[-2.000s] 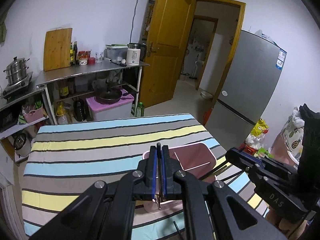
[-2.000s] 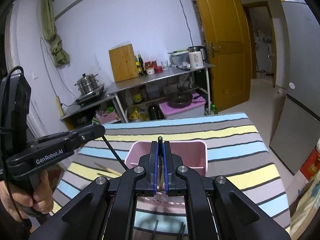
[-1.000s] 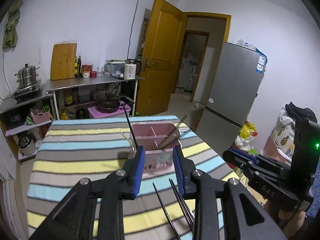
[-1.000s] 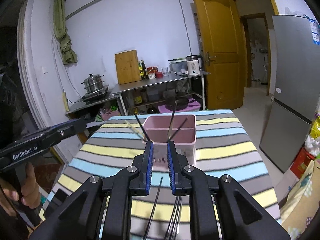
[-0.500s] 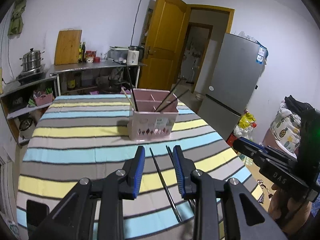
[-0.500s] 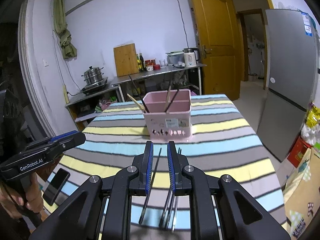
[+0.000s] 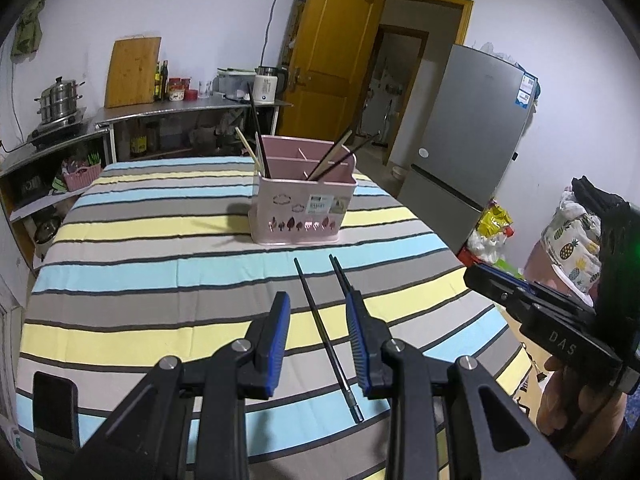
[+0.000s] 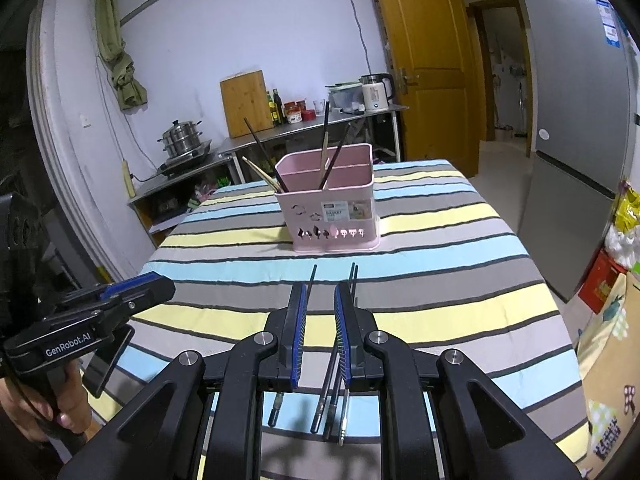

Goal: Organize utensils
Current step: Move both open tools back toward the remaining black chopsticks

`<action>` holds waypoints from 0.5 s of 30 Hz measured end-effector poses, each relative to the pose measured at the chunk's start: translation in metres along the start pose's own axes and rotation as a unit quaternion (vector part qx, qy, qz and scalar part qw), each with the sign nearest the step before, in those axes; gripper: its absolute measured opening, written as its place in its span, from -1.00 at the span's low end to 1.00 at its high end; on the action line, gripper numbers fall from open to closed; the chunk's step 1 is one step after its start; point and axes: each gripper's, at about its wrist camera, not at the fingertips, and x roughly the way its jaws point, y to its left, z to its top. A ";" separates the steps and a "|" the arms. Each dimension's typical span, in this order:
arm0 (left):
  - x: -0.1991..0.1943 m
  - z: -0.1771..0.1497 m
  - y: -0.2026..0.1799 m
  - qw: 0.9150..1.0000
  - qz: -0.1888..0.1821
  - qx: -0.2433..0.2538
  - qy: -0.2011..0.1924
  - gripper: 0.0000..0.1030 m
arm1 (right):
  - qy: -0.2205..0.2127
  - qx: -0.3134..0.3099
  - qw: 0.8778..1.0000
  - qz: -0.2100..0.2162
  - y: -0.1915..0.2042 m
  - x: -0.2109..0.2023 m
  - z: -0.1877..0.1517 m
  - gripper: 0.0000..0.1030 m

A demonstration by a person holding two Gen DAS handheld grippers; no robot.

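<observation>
Chopstick (image 7: 326, 336) lay lower centre in left wrist view, on striped cloth (image 7: 140, 264) between parted, empty pads of left gripper (image 7: 318, 322); pink basket (image 7: 304, 204) stood mid-frame beyond. Right wrist view: right gripper (image 8: 320, 320) stood narrowly apart, gripping nothing, over dark chopsticks (image 8: 332, 376) at lower centre.
</observation>
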 end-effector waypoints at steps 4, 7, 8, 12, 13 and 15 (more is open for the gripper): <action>0.009 -0.004 0.000 1.000 -0.001 -0.001 0.011 -0.41 | 0.010 0.003 1.000 0.002 -0.003 0.007 -0.004 -0.72; 0.017 -0.006 0.002 1.000 -0.003 -0.003 0.020 -0.41 | 0.018 0.007 1.000 0.003 -0.005 0.014 -0.005 -0.72; 0.020 -0.006 0.002 1.000 -0.004 -0.005 0.023 -0.41 | 0.020 0.008 1.000 0.003 -0.006 0.016 -0.006 -0.72; 0.035 -0.008 0.006 0.999 -0.006 -0.012 0.038 -0.41 | 0.029 0.011 1.000 0.005 -0.010 0.026 -0.009 -0.72; 0.039 -0.008 0.007 0.999 -0.007 -0.014 0.042 -0.41 | 0.032 0.013 0.999 0.005 -0.012 0.029 -0.010 -0.72; 0.049 -0.009 0.009 0.999 -0.007 -0.018 0.050 -0.41 | 0.038 0.016 0.999 0.004 -0.014 0.037 -0.011 -0.72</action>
